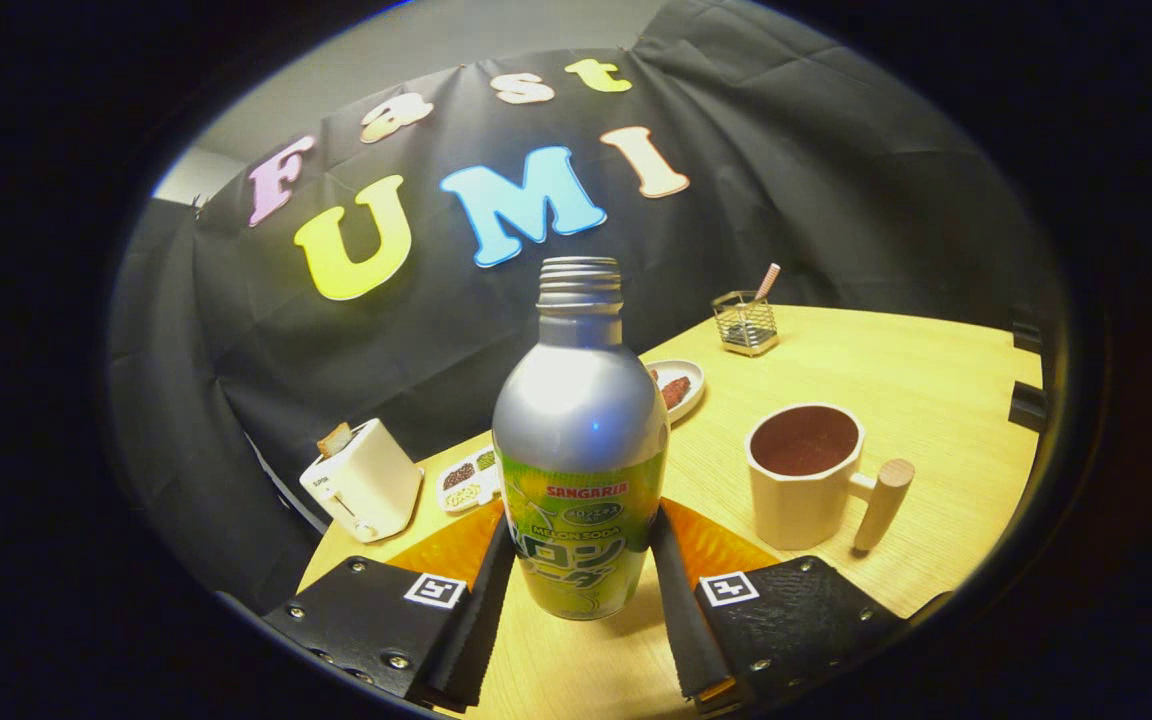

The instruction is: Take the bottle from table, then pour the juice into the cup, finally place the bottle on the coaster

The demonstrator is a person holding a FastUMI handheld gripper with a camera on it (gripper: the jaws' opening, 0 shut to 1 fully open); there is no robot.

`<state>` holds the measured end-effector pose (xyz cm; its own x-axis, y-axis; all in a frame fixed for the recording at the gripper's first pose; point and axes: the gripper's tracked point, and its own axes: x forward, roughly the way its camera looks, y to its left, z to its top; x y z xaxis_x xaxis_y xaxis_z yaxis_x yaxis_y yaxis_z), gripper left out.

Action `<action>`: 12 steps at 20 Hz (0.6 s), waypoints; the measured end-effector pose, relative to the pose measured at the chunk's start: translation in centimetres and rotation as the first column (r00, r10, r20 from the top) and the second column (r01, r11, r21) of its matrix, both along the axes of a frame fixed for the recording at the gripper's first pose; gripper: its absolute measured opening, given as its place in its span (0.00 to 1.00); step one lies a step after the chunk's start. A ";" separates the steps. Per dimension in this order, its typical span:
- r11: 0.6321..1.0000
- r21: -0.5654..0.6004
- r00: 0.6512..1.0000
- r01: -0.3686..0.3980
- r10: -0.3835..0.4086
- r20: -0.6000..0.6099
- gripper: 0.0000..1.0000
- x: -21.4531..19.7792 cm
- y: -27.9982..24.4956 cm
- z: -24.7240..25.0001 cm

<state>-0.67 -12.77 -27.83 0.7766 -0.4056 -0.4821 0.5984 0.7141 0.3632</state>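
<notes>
Gripper [581,590] fingers flanking upright bottle [579,450]; contact unclear

bottle [579,470] fills hand-held gripper [581,585] — cup [804,480] near

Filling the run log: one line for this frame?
phase: grasp | tongs: shut on bottle | bottle: upright, cap off, on table | cup: beyond right finger, holds dark liquid | pour: not started

Black cloth wall [786,200] behind, creased — pale grey room wall [416,50] above it. Light wood table [936,370], dim warm lighting, toaster [361,480] at its far edge.
</notes>
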 end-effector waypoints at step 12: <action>0.956 0.281 0.994 0.086 -0.103 0.046 0.70 -0.7 -1.2 -1.9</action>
